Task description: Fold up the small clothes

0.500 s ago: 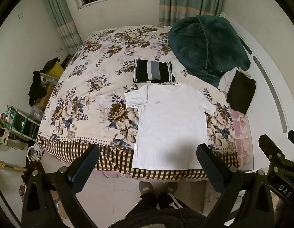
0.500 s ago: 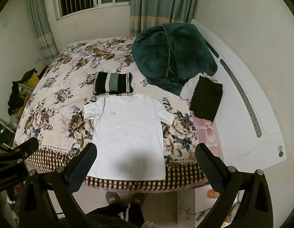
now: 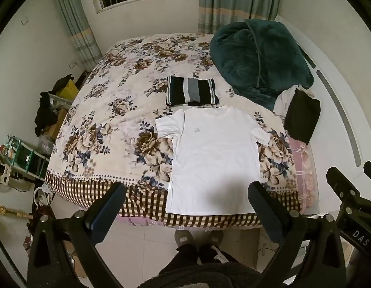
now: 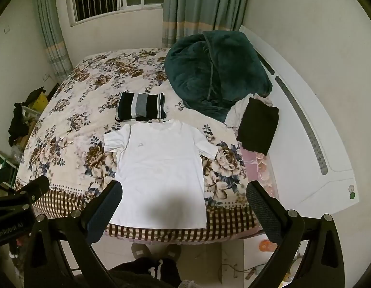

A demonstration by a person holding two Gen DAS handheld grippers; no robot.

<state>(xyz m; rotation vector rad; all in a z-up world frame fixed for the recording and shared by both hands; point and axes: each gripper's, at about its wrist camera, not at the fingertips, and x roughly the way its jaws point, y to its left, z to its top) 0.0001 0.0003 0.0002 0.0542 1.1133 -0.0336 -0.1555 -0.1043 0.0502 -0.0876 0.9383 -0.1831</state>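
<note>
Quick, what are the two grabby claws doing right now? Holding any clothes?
Left gripper: open wide, holding nothing, above the white T-shirt.
Right gripper: open wide, holding nothing, above the same shirt.

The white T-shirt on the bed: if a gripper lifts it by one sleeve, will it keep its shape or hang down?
The white T-shirt lies thin and flat on the floral bedspread, so it would probably droop limply. It looks light. Its hem hangs over the bed's edge, so a push may slide or bunch it.
</note>
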